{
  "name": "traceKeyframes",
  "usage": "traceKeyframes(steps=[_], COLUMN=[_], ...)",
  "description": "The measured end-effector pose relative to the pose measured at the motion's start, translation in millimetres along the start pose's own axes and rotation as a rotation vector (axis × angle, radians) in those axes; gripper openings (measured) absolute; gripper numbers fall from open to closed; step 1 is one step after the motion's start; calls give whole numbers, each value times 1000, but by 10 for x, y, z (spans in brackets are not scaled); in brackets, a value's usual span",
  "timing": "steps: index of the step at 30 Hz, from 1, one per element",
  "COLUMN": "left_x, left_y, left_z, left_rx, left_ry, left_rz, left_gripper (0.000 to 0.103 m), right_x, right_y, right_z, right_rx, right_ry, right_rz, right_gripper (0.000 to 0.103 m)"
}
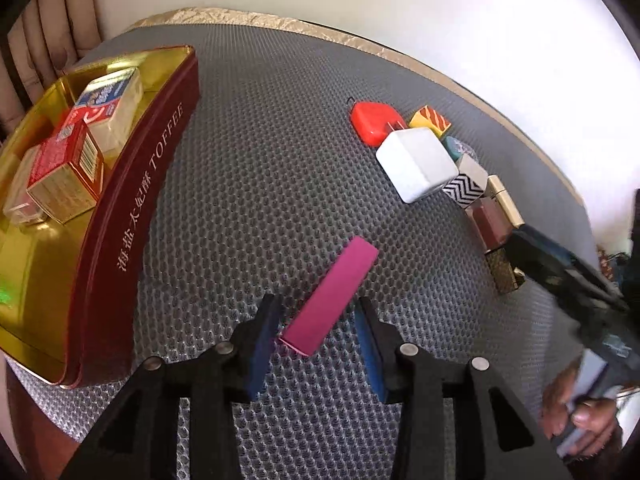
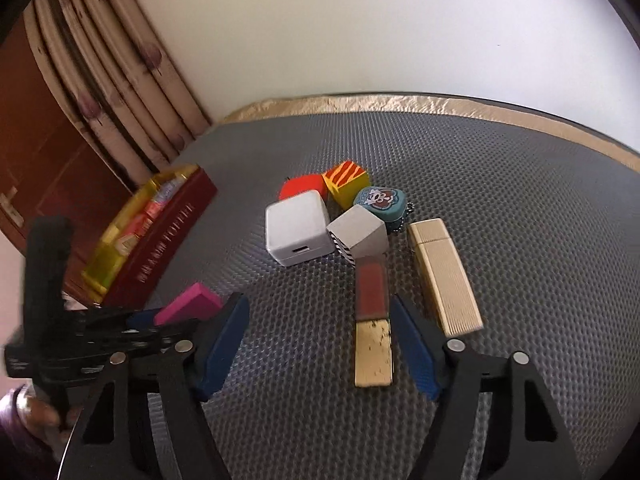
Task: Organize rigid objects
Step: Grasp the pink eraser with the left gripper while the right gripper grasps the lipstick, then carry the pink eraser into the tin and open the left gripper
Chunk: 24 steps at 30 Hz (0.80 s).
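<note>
Left view only: pink bar [image 1: 330, 298] between left gripper [image 1: 320, 332] pads, gap on the right. Right view only: charger [image 2: 298, 228] port. Right gripper [image 2: 320, 340] tilted down, apart, lipstick [image 2: 373, 320] inside.

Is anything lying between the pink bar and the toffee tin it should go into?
Nothing visible does. The pink bar lies between the left claw pads, and only bare grey mat separates it from the toffee tin, whose near end has free space.

Boxes [image 1: 76, 160] in the tin [image 1: 120, 248] at left, bar [image 1: 330, 298] between, cluster of small objects [image 1: 420, 164] at right.
</note>
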State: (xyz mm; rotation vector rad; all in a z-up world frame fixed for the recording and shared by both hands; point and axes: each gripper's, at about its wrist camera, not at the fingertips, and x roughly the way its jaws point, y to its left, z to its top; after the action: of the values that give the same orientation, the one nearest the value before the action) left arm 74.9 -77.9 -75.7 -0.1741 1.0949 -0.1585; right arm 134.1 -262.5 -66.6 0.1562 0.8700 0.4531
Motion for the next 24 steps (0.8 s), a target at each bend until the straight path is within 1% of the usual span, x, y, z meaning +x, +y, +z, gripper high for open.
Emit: traceKeyframes(steps=[1,3,4,5,6,7,8,9,11,14,15,18,19,21,22,24], left_x=[-5,3,2,-11,-14,-19,-29,-36,-40,-53,-215,-243,-251,-111,-113,-127], left_y=[99,268,315,364,393,395,413,433,453,452,309,276,281,158,154,176], left_z=[40,84,91,97,96,107,100,94,87,74,85,90,90,131,130,131], left_rx=[-10,-42,-57,-68,-71,-69,-67,-66,-62,-64,-63,-65,-62,-44,-45,-57], left_ry=[6,17,21,25,26,26,23,21,22,24,24,29,33,43,45,49], left_rz=[-18,-59,-75,-85,-76,-62,-48,-40,-29,-22,-16,-10,-10,-2,-3,-13], left_gripper=[41,39,39,37,34,27,22,19,15,15,15,15,15,15,15,15], right_x=[10,36,56,62,61,35,22,13,-21,-55,-48,-73,-69,-30,-30,-48], right_y=[6,37,56,59,65,61,66,58,35,-20,-33,-73,-76,-79,-74,-31], right_z=[-3,22,31,23,10,-9,-44,-77,-123,-140,-136,-113,-102,-77,-70,-56], right_rx=[-5,-18,-28,-32,-35,-37,-40,-40,-33,-14,-9,3,8,25,37,30], right_ry=[-6,-1,10,13,13,10,8,5,-6,-6,-1,12,17,40,34,19], right_rz=[-14,-33,-64,-80,-90,-92,-95,-93,-82,-79,-80,-62,-63,-36,-25,-30], right_gripper=[64,49,34,21,17,16,14,14,14,13,13,15,18,37,54,56])
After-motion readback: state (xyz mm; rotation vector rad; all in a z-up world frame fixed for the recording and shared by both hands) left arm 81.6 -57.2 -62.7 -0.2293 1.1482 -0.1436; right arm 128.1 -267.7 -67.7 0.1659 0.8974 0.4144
